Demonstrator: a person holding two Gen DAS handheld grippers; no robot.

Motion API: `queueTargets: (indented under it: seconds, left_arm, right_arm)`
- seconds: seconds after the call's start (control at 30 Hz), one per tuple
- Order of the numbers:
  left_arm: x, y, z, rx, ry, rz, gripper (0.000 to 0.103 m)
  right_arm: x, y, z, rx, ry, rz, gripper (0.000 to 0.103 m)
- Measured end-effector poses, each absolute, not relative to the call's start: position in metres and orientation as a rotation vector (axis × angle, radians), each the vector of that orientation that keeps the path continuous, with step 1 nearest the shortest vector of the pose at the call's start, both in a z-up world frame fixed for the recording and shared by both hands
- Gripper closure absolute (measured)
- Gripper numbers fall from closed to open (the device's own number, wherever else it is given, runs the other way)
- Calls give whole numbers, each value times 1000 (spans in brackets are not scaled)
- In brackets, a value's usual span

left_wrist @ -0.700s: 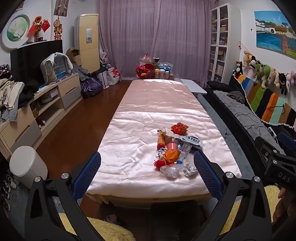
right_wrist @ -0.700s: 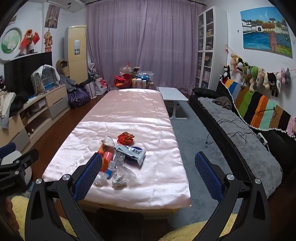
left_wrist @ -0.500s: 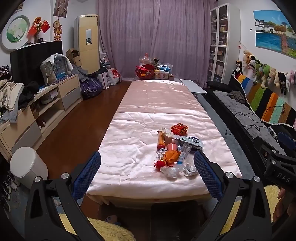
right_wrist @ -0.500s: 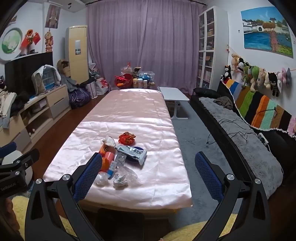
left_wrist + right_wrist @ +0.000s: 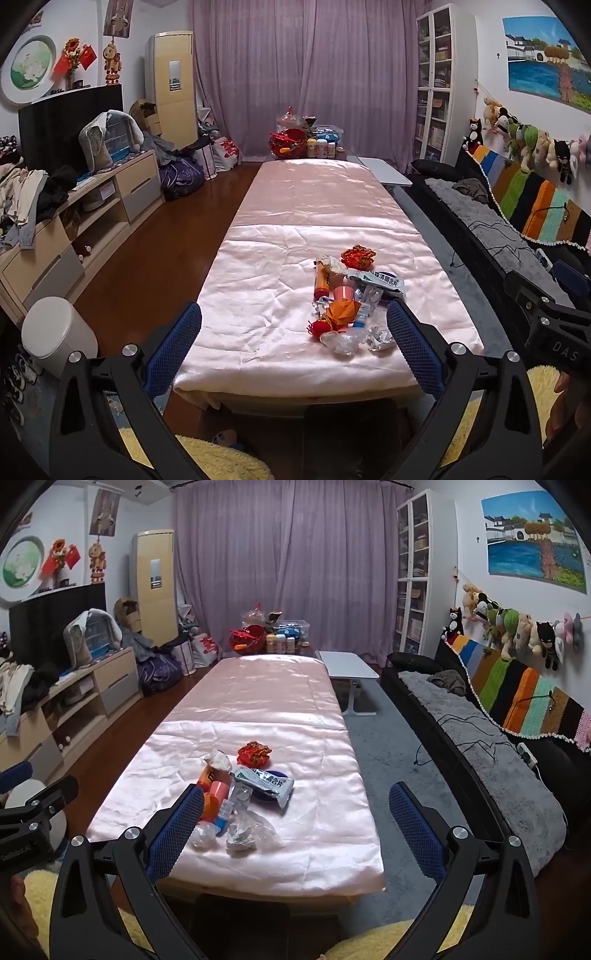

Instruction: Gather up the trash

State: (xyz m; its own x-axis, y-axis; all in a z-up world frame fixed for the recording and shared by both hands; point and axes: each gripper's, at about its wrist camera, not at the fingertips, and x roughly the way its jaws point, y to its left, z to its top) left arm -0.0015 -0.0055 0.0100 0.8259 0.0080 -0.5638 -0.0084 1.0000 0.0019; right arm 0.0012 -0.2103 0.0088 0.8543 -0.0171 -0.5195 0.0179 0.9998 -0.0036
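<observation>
We see a long counter [image 5: 317, 206] draped in pink satin cloth [image 5: 258, 701], running away from us toward the purple curtain [image 5: 306, 74]. A dark sofa [image 5: 480, 731] with a grey throw lines its right side, and a low TV cabinet [image 5: 92, 206] lines the left wall. On the floor at the counter's near left corner stands a white lidded trash bin [image 5: 55, 338].

Our left hand-held gripper [image 5: 294, 343] and right hand-held gripper [image 5: 295, 825] both hang short of the counter's near edge, blue-padded fingers spread wide apart with nothing between them.

The trash sits in one loose pile [image 5: 351, 299] on the near end of the counter, right of its centre line. Within it we make out a silver-and-green foil pouch [image 5: 264, 781] lying over a dark blue dish [image 5: 273, 792], a crumpled red-and-gold wrapper [image 5: 254, 753] just behind it, an orange tube [image 5: 320, 280] lying lengthwise, and a pink cup [image 5: 342, 293] beside it. Nearer us lie an orange crumpled wrapper [image 5: 341, 310], a small blue-capped bottle [image 5: 361, 315], a clear blister pack [image 5: 242, 794], clear crumpled plastic [image 5: 341, 341], a ball of silver foil [image 5: 240, 836] and a small red ball [image 5: 317, 328].
</observation>
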Motion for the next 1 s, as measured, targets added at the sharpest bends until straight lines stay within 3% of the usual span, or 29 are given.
queueTargets:
  seconds: [1.0]
  left_arm:
    - [-4,-3,10,1,591,6,8]
  right_arm:
    - [6,-214,-4,19,555,-6,3]
